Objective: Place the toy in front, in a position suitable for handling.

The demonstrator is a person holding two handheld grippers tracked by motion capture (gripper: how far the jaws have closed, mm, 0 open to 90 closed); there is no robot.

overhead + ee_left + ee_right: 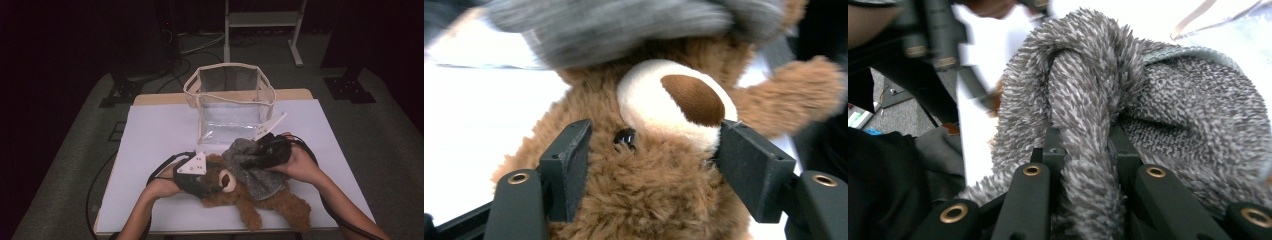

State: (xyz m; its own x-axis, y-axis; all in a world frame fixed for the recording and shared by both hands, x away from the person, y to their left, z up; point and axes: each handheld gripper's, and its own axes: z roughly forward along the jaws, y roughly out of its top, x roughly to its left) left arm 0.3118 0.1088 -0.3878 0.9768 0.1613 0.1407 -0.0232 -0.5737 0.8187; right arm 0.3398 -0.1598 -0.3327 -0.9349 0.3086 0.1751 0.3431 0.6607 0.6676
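A brown teddy bear (250,197) lies on the white surface (160,135), in front of a clear bag (227,100), partly under a grey knit garment (250,165).

The left hand-held gripper (212,189) clamps the bear's head; the right hand-held gripper (250,162) pinches a garment fold. A hard tug could slip the fold free, or drag the bear.

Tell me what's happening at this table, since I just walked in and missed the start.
A person works with a gripper in each hand on a brown teddy bear lying on the white table. The left gripper clamps the bear's head, its jaws on either side of the face. The right gripper pinches a fold of the grey knitted garment bunched over the bear's head. A clear bag stands open behind them.
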